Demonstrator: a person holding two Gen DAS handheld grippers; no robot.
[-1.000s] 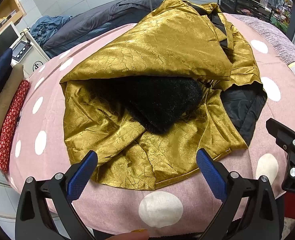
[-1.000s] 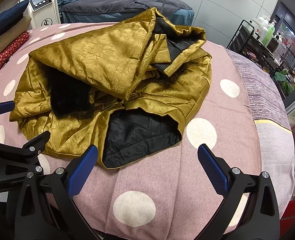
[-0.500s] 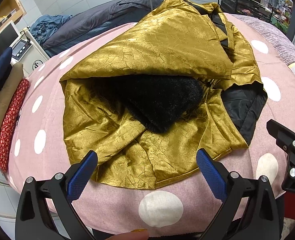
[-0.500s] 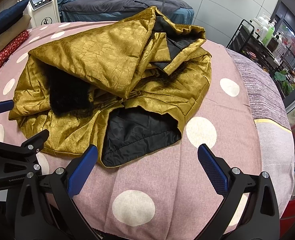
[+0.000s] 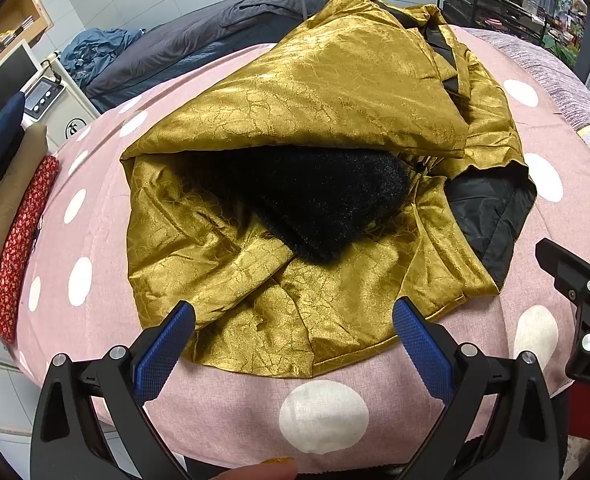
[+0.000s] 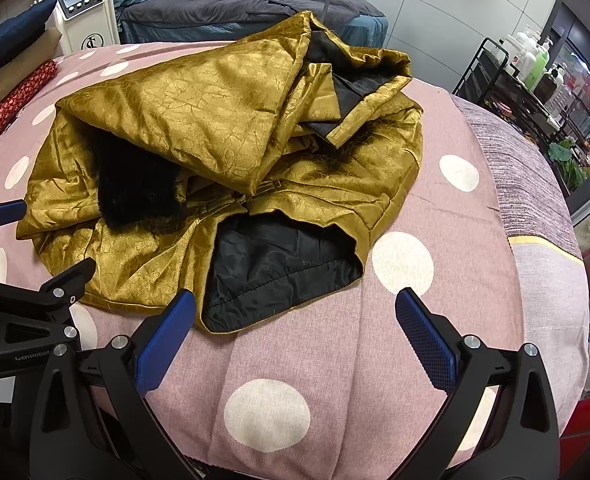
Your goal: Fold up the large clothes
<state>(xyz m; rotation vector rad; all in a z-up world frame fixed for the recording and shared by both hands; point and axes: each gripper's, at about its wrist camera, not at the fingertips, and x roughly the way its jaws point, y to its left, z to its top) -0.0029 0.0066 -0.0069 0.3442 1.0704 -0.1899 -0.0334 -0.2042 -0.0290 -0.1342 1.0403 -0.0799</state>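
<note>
1. Nothing has moved; both tools hover as before.
2. Left tool [image 5: 293, 338] and right tool [image 6: 295, 326] gape wide, empty.
3. Coat [image 5: 315, 128] lies crumpled mid-bed [image 6: 375, 360], just beyond them.

Gold coat [image 5: 327, 92]: shiny satin-like cloth, a crackled vein pattern all over, creased and catching the light.
Fur trim [image 5: 319, 200]: black, fuzzy, deep-pile, matt.
Lining [image 6: 271, 268]: black, thin, smooth cloth with a faint sheen and stitched quilt lines.
Bedcover [image 6: 335, 368]: pink woven cloth, matt, coarse-looking weave, cream dots.
Left gripper [image 5: 293, 338]: matt black plastic arms, bright metal screws; blue pads [image 5: 163, 354] finely ribbed.
Right gripper [image 6: 295, 334]: same matt black plastic, blue textured pads [image 6: 425, 338].
</note>
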